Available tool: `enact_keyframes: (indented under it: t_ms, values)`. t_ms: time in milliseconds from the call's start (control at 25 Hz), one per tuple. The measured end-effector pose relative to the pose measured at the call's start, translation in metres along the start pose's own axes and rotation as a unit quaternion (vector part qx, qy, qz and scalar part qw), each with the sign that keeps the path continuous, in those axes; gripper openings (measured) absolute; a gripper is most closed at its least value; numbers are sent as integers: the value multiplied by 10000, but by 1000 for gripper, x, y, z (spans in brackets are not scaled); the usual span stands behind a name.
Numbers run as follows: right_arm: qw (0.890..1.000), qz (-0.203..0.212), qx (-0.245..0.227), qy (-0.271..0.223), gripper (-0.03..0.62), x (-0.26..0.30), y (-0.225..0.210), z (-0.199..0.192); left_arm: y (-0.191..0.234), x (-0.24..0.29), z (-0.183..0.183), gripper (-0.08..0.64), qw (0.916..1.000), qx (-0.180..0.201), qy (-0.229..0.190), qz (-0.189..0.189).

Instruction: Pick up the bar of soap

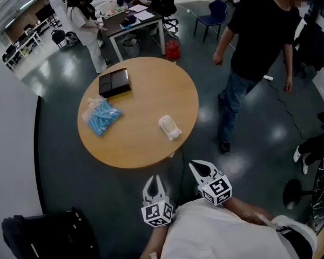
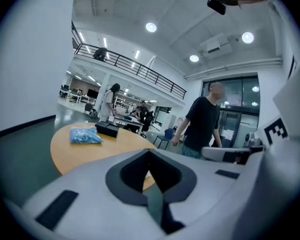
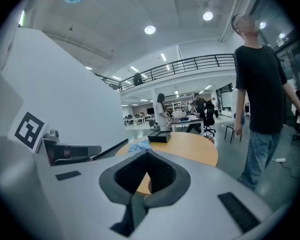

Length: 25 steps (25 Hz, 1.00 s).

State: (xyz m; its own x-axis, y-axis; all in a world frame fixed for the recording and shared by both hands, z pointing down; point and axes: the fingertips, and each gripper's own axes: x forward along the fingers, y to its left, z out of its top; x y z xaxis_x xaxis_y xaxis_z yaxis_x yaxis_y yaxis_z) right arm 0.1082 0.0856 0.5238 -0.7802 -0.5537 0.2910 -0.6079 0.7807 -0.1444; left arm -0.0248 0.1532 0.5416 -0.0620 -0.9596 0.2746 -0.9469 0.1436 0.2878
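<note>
The bar of soap (image 1: 170,127), white and oblong, lies on the round wooden table (image 1: 151,99) near its right front edge. Both grippers hover off the table, close to the person's body. My left gripper (image 1: 156,182) sits below the table's front edge, jaws together and holding nothing. A little to its right, my right gripper (image 1: 201,169) is also shut and empty, and it lies nearest to the soap. The left gripper view shows its shut jaws (image 2: 149,153) with the table (image 2: 90,151) beyond. The right gripper view shows its shut jaws (image 3: 147,153) before the table (image 3: 195,151).
A black box (image 1: 114,82) and a blue bag (image 1: 101,116) lie on the table's left half. A person in black (image 1: 256,47) walks just right of the table. Other people stand at a desk (image 1: 135,20) behind. A black bag (image 1: 48,233) sits on the floor at lower left.
</note>
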Motion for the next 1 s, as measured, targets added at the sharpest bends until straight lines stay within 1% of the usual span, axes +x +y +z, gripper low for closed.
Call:
enact_keyframes:
  t_ms: [240, 440, 680, 840, 1000]
  values:
    - [10000, 45, -30, 1, 12, -3, 1, -1, -1, -2, -4, 6, 10000, -67, 2, 24]
    - [10000, 6, -35, 14, 12, -3, -1, -2, -1, -1, -5, 6, 10000, -67, 34, 25]
    - [9996, -43, 260, -30, 12, -1, -8, -2, -1, 0, -6, 6, 10000, -35, 54, 37]
    - [9998, -74, 174, -59, 12, -3, -18, 3, -3, 4, -6, 6, 9999, -53, -12, 148]
    - [10000, 0, 56, -82, 12, 2, -31, 7, -8, 13, -6, 6, 9994, -62, -157, 317]
